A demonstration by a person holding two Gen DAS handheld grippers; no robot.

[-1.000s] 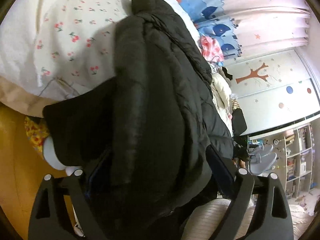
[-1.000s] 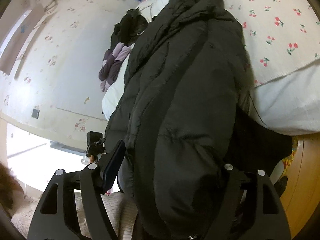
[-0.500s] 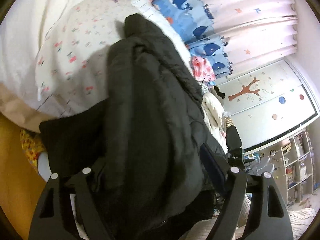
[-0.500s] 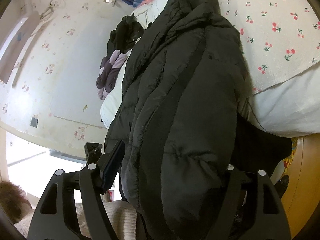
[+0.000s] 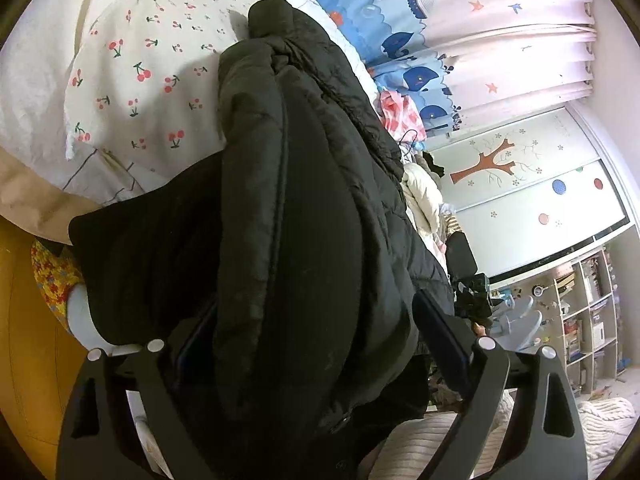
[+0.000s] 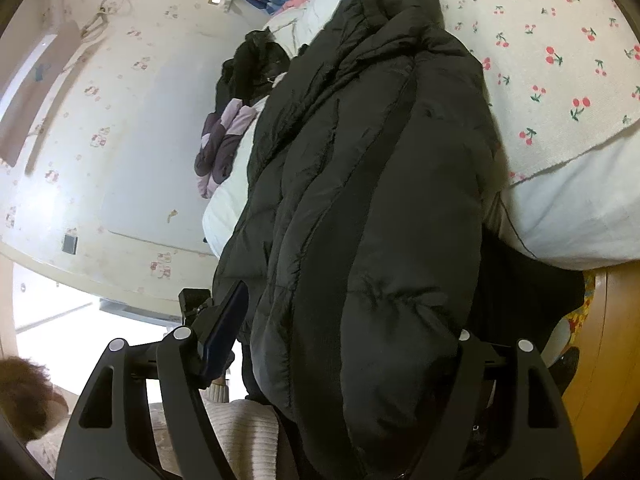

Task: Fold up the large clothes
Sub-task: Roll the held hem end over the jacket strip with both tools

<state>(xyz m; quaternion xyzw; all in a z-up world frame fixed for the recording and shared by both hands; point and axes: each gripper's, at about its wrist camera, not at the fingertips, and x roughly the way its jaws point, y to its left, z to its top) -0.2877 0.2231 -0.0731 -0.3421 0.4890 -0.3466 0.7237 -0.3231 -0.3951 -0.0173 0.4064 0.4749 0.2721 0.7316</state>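
Note:
A black puffer jacket (image 5: 312, 200) lies lengthwise on a bed with a cherry-print cover (image 5: 152, 72), and its near end hangs over the bed's edge toward me. My left gripper (image 5: 308, 312) straddles that end and its jaws are opening. The jacket fills the gap and hides the left pad, while the right pad (image 5: 440, 332) shows beside the fabric. In the right wrist view the same jacket (image 6: 380, 200) bulges between the fingers of my right gripper (image 6: 352, 312), which stands open. Its left pad (image 6: 222, 332) stays just clear of the cloth and its right finger is covered.
More clothes are piled along the bed's far side (image 5: 420, 192), below a whale-print curtain (image 5: 400, 40). A wardrobe with a tree picture (image 5: 520, 184) and shelves (image 5: 588, 312) stand beyond. A dark and lilac garment (image 6: 224, 136) lies near the wall. A person's knit sweater (image 6: 240, 432) is below.
The left gripper's jaws narrowed on the jacket's end half a second ago and have spread again. The left view tilted slightly. The right gripper and the jacket have hardly moved.

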